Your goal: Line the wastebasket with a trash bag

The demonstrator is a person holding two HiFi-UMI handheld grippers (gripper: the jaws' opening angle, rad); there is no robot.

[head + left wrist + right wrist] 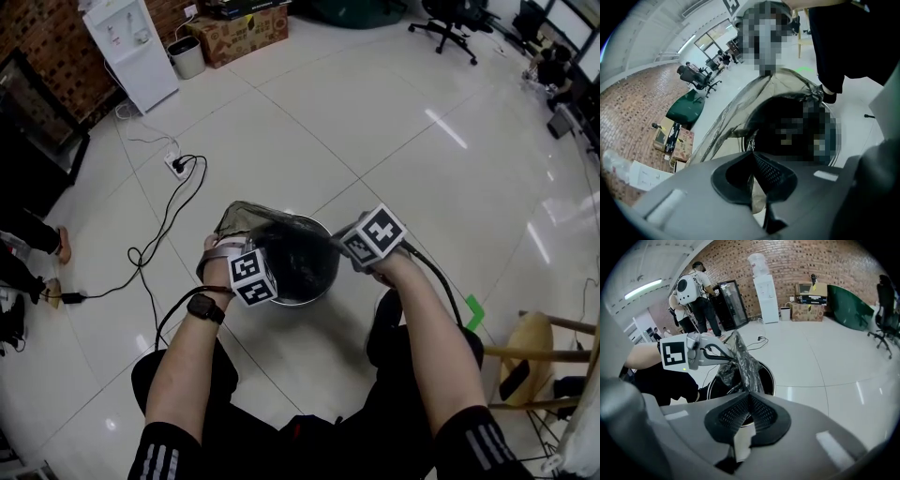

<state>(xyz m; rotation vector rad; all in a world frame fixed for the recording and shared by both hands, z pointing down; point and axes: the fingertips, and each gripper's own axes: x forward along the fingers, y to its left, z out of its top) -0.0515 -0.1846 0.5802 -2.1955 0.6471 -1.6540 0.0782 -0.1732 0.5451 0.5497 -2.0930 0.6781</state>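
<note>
Nearest, the person's two forearms reached down over a round, shiny metal wastebasket [314, 296] standing on the white tiled floor [394, 141]. The left tool [752, 161] was fully closed, pinching a fold of the dark, translucent plastic trash bag [281, 248] at the basket's left rim. The right tool [749, 401] was likewise closed on the bag's film at the right rim. The bag's mouth was stretched between them and its body hung inside the basket. The edge looked not yet folded down all round. Pulled apart too hard, the thin film could tear or slip from either pinch, and the basket might tip. Farther off stood a white water dispenser [131, 52] and a brown cardboard box [246, 33].
</note>
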